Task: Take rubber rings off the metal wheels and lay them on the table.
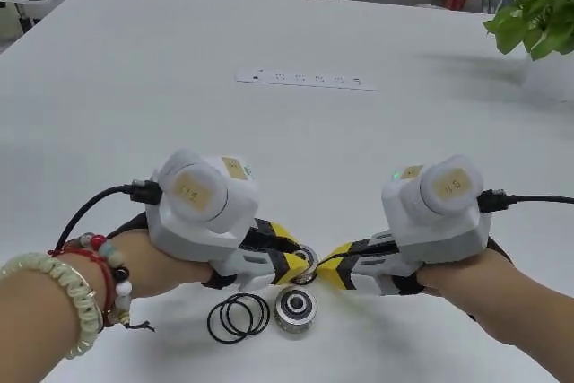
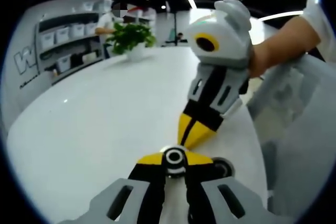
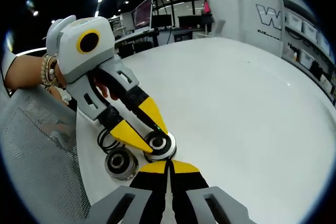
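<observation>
Between left gripper jaws, the metal wheel is half-hidden.

Head view looks down closely; the gripper views face each other over one wheel.

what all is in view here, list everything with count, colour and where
table: one, white, under everything
power strip: one, white, mid-table
plant: one, green, far right
rubber rings: about three, black, overlapping on the table near the person
loose metal wheel: one, silver, on the table right of the rings
held metal wheel: one, silver, between the left gripper's jaws
bracelets: several, cream and red beads, left wrist
left gripper: one, grey with yellow-black jaws, shut on the held metal wheel
right gripper: one, same colours, jaws shut, tips at that wheel
</observation>
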Motion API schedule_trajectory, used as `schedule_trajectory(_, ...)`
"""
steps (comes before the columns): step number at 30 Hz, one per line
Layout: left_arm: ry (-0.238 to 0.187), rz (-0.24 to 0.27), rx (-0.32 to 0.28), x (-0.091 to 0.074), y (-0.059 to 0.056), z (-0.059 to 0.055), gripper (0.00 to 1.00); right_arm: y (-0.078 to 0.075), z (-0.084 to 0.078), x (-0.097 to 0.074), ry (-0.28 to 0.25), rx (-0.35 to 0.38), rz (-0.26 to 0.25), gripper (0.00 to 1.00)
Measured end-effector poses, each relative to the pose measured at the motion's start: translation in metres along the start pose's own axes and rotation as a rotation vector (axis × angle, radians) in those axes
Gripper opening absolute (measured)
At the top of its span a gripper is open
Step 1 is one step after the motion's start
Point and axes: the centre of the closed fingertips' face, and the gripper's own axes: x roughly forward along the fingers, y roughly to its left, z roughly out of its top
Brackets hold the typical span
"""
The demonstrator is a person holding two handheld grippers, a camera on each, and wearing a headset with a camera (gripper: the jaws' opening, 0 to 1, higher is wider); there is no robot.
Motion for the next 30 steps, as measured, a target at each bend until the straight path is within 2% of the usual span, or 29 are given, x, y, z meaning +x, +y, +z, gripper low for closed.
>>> schedule_trajectory(4,0.002,0.003,0.001,-0.001,0.001,-0.001,0.14,-0.006,0.004,-0.004,-0.035,0.083,-0.005,0.00)
schedule_trajectory(8,0.003,0.002,0.003,-0.001,0.001,-0.001,0.14,-0.008,0.007,-0.006,-0.062,0.134,-0.006,0.00)
schedule_trajectory(9,0.004,0.002,0.004,-0.001,0.001,-0.001,0.14,-0.007,0.008,-0.007,-0.071,0.173,0.003,0.00)
schedule_trajectory(10,0.004,0.002,0.004,-0.002,0.001,-0.001,0.14,-0.007,0.009,-0.007,-0.075,0.181,0.006,0.00)
schedule_trajectory(11,0.002,0.000,0.004,-0.002,0.001,-0.001,0.14,-0.006,0.013,-0.008,-0.105,0.212,0.019,0.00)
schedule_trajectory(16,0.002,-0.004,0.007,-0.002,0.000,-0.001,0.14,-0.005,0.012,-0.008,-0.102,0.234,0.028,0.00)
schedule_trajectory(22,0.012,-0.003,0.034,-0.002,0.000,-0.002,0.14,-0.003,0.013,-0.009,-0.125,0.373,0.078,0.00)
schedule_trajectory(25,0.024,0.003,0.038,-0.002,0.000,-0.002,0.13,0.000,0.014,-0.009,-0.124,0.373,0.079,0.00)
schedule_trajectory(30,0.033,0.007,0.049,-0.002,0.000,-0.002,0.13,0.003,0.015,-0.009,-0.130,0.436,0.084,0.00)
